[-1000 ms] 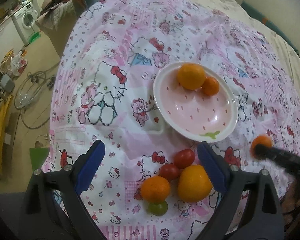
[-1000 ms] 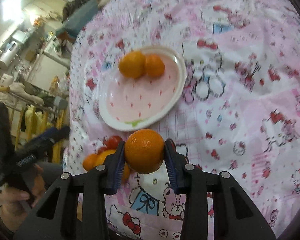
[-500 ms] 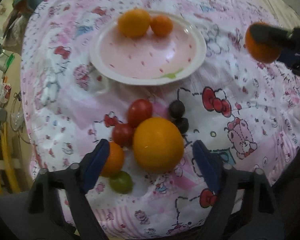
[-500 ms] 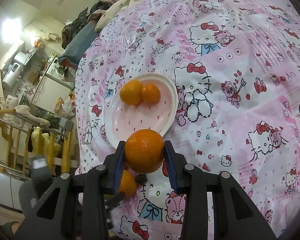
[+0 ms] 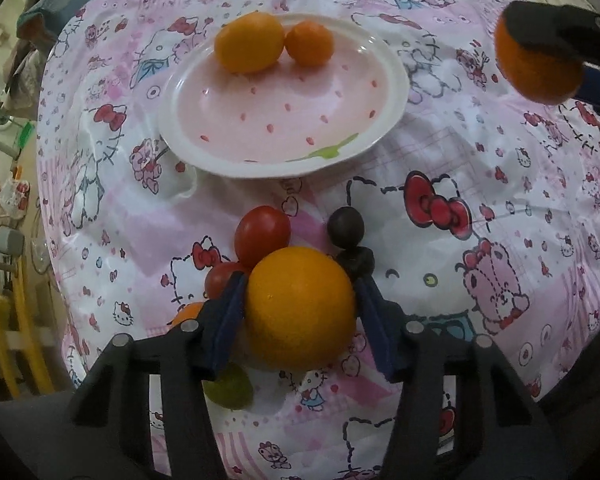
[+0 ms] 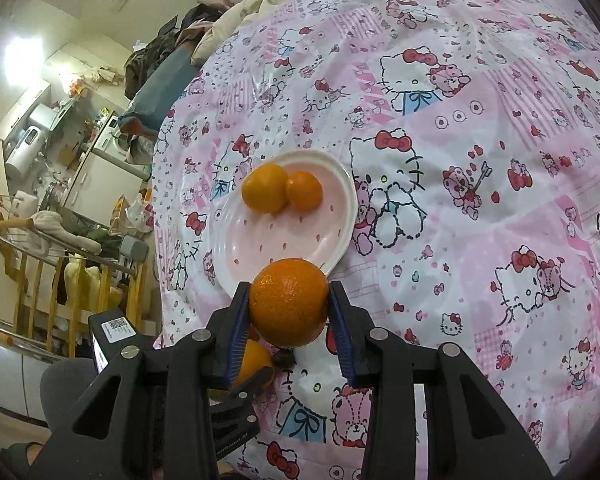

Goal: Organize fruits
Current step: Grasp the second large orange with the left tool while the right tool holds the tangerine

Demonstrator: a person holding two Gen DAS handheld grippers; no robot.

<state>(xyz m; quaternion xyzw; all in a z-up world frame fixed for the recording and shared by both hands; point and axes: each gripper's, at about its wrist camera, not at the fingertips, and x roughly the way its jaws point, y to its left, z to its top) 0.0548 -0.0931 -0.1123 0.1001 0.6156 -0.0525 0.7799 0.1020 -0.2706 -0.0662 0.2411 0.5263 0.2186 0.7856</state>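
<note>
Landmark was the pink plate (image 5: 392, 92) with red speckles and white rim, resting on the cartoon-cat bedspread (image 5: 500, 208)

On the plate, at its far edge: a yellow-orange citrus (image 5: 249, 42) and a smaller orange (image 5: 309, 43) touching it on the right. Same pair seen in the right wrist view, citrus (image 6: 265, 187), small orange (image 6: 304, 196), plate (image 6: 340, 236)

Near side of the plate, on the bedspread, lay a cluster of fruit. A big orange (image 5: 300, 308) sat between the blue pads of the left gripper (image 5: 300, 312); both pads stood right against its sides, though whether they were actually pressing on it could not be told. It rested low on the cloth. Just beyond it, toward the plate: a red tomato (image 5: 262, 236), a second tomato (image 5: 222, 278) partly behind the left pad, and two dark grapes, one round (image 5: 345, 227), one at the right pad's tip (image 5: 356, 261). An orange fruit (image 5: 186, 314) showed only a sliver behind the left finger. A green grape (image 5: 229, 388) lay nearest the camera, partly under the gripper

Right gripper (image 6: 288, 308) was clamped on a darker orange (image 6: 288, 300), held off the cloth at the plate's near rim in its own view. From the left wrist view that same orange (image 5: 538, 68) hung well to the right of the plate, above the bedspread, with the black finger (image 5: 548, 30) across its top
</note>
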